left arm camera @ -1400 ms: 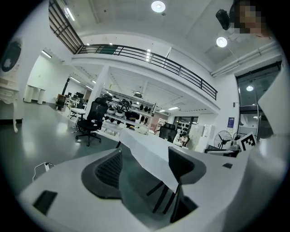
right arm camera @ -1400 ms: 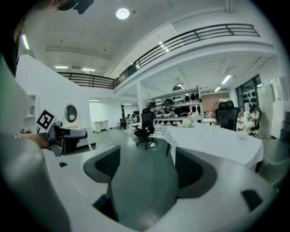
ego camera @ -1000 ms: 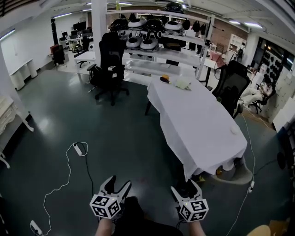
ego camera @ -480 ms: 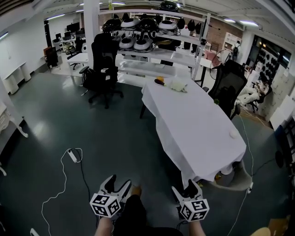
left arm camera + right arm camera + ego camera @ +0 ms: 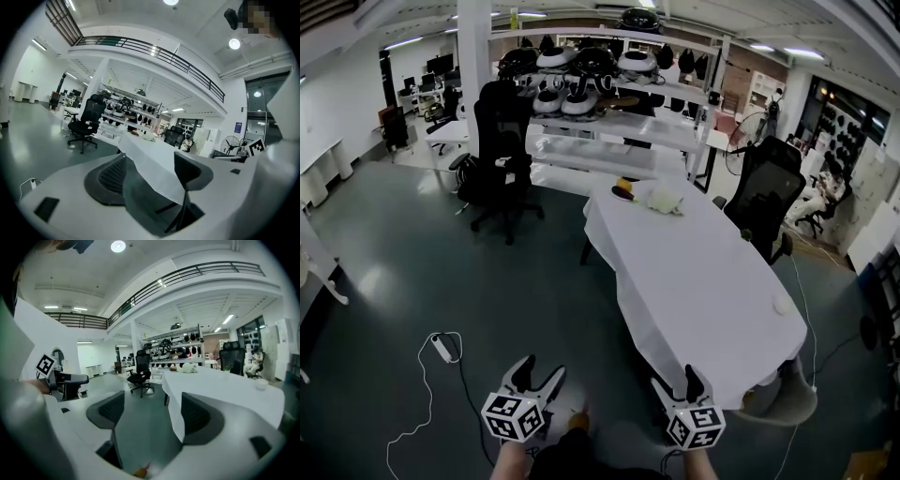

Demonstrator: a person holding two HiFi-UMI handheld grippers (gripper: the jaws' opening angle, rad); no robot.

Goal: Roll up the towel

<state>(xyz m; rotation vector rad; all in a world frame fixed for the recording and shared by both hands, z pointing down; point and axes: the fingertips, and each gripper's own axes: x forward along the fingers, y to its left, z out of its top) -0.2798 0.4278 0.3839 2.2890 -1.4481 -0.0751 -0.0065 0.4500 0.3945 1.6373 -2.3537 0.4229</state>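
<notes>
**Towel's at the far end of the table, both grippers holding nothing**

The towel (image 5: 664, 199) looks like the pale crumpled bundle on the far end of the long table (image 5: 694, 272), which has a white cloth over it. Just beside it, on its left in the head view, is a small dark-and-orange thing (image 5: 623, 191), too small to tell what it is. A little round white object (image 5: 781, 305) sits near the table's right edge, closer to the near end.

Both grippers are down low at the bottom of the head view, well away from the towel. The left gripper (image 5: 540, 368) has its jaws spread wide with only floor and the table corner showing between them. The right gripper (image 5: 675, 380) is the same: jaws wide apart, gripping nothing, and pointing past the table's near corner.

Around that is a dark green floor (image 5: 412, 244) with a power strip (image 5: 442, 348) and its cable to the left. There's a black office chair (image 5: 502, 141) left of the table, another chair (image 5: 764, 192) on its right, and a white shelf rack (image 5: 609, 94) behind.
</notes>
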